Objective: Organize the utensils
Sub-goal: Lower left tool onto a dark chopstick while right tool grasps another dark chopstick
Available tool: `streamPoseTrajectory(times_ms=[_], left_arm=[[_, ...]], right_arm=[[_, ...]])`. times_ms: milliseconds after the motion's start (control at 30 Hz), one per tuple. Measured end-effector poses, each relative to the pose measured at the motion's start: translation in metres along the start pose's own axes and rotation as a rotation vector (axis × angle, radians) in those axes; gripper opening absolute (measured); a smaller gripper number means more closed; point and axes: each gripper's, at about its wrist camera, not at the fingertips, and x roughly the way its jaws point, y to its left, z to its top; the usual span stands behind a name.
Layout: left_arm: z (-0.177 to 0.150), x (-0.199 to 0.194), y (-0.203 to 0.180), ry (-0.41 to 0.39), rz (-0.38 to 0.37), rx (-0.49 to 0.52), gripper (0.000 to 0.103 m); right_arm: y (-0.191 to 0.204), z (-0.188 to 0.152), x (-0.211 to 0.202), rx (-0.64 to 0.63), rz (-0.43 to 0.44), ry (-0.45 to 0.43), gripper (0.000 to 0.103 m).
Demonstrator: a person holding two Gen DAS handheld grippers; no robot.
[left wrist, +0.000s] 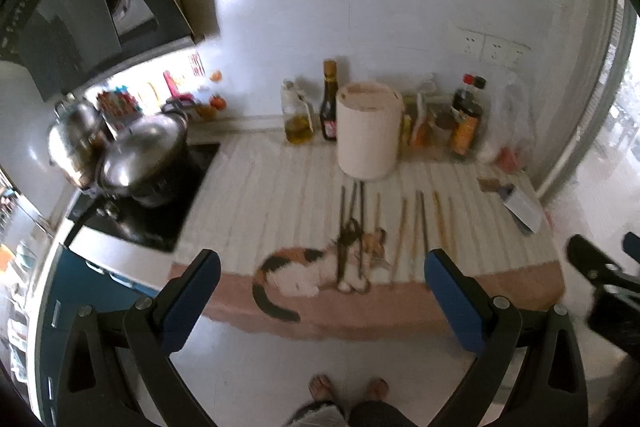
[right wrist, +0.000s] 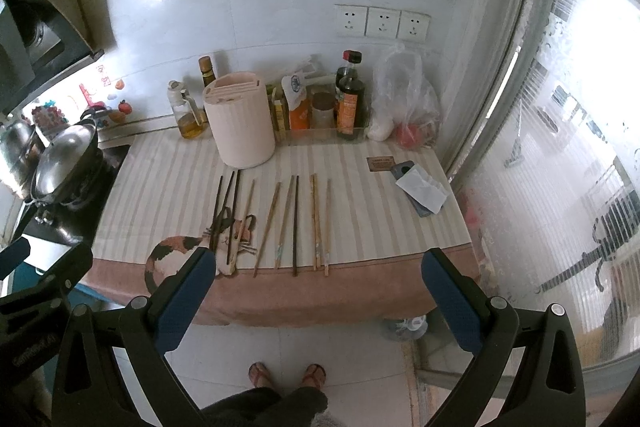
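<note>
Several chopsticks lie side by side on a striped cloth [right wrist: 360, 203] over the counter: dark ones [right wrist: 224, 211] at the left, wooden ones [right wrist: 318, 219] at the right. They also show in the left wrist view [left wrist: 400, 227]. A cream cylindrical utensil holder [right wrist: 242, 121] stands upright behind them, also in the left wrist view [left wrist: 368, 131]. My left gripper [left wrist: 320, 291] and right gripper [right wrist: 318, 291] are both open and empty, held in front of the counter's near edge, apart from the chopsticks.
Bottles [right wrist: 348, 99], an oil cruet [right wrist: 186, 115], spice boxes and a plastic bag [right wrist: 404, 99] line the tiled wall. Pots [left wrist: 140, 155] sit on a black cooktop at the left. A card and folded paper [right wrist: 420, 187] lie at the right. A window is on the right.
</note>
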Motion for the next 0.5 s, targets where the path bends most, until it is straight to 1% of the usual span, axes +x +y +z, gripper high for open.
streamPoseTrajectory(times_ms=[67,133,200,300,333,367,400,467,500], left_arm=[[0.004,0.011,-0.002,-0.016,0.022,-0.002,0.103],[0.007,0.023,-0.002,-0.019,0.037,-0.009,0.103],[0.011,0.042,-0.006,-0.02,0.057,-0.02,0.103],[0.01,0.07,-0.009,-0.006,0.087,-0.031,0.103],[0.01,0.079,-0.01,0.004,0.094,-0.033,0.103],[0.011,0.095,-0.012,0.025,0.109,-0.035,0.103],[0.01,0.105,-0.012,0.035,0.119,-0.035,0.103],[0.009,0.129,-0.013,0.069,0.144,-0.035,0.103],[0.008,0.148,-0.011,0.1,0.152,-0.036,0.103]], right_arm=[[-0.008,0.004,0.009,0.012,0.025,-0.029,0.103],[-0.012,0.003,0.026,0.012,0.019,-0.028,0.103],[-0.018,0.002,0.041,0.025,0.025,-0.016,0.103],[-0.028,0.004,0.077,0.05,0.054,0.026,0.103],[-0.03,0.005,0.089,0.055,0.063,0.041,0.1],[-0.032,0.005,0.101,0.058,0.076,0.052,0.093],[-0.032,0.005,0.114,0.058,0.087,0.065,0.09],[-0.03,0.005,0.141,0.05,0.127,0.109,0.076],[-0.028,0.005,0.157,0.046,0.149,0.128,0.072]])
